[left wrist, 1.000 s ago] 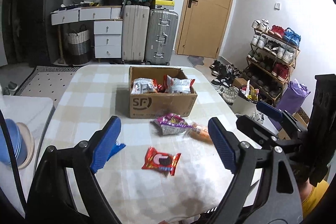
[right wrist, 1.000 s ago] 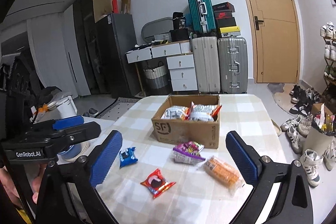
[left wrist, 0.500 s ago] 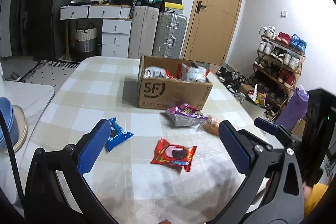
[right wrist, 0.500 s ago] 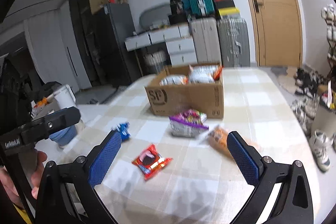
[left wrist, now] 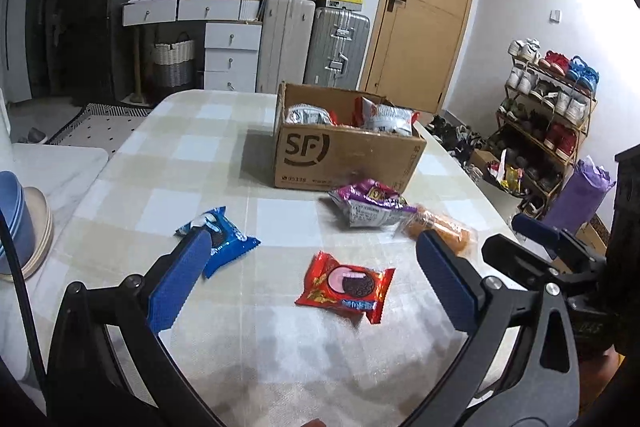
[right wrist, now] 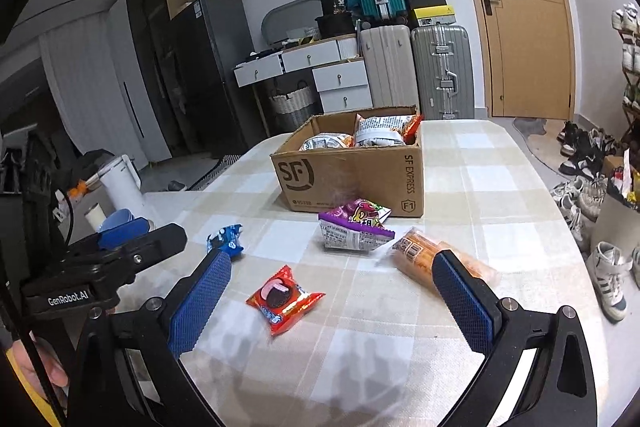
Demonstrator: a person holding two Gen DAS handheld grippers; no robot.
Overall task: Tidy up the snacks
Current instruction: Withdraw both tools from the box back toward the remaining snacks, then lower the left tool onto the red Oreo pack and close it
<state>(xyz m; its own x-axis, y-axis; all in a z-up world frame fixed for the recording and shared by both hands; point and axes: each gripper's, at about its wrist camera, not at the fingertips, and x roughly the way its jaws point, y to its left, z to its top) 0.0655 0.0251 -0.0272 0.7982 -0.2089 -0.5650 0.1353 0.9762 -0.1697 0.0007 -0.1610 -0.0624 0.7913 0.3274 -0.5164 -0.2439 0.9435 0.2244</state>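
Observation:
A cardboard box (left wrist: 344, 155) (right wrist: 352, 179) with several snack bags (left wrist: 384, 115) inside stands mid-table. In front of it lie a purple packet (left wrist: 368, 205) (right wrist: 354, 227), an orange packet (left wrist: 444, 227) (right wrist: 416, 253), a blue cookie packet (left wrist: 224, 237) (right wrist: 226, 239) and a red cookie packet (left wrist: 344, 285) (right wrist: 284, 299). My left gripper (left wrist: 313, 243) hovers open above the red packet, its left pad over the blue packet's corner. My right gripper (right wrist: 332, 261) hovers open too, empty, with the orange packet behind its right finger.
The table (left wrist: 200, 147) has a checked cloth. Stacked bowls (left wrist: 16, 219) and a white kettle (right wrist: 120, 183) sit on a counter to the left. A shoe rack (left wrist: 548, 115) and loose shoes (right wrist: 608, 267) are to the right. Suitcases and a door stand behind.
Both grippers have sunk toward the table, so the packets look nearer and larger. The left gripper's jaws have spread wider. The packets and the box have not moved.

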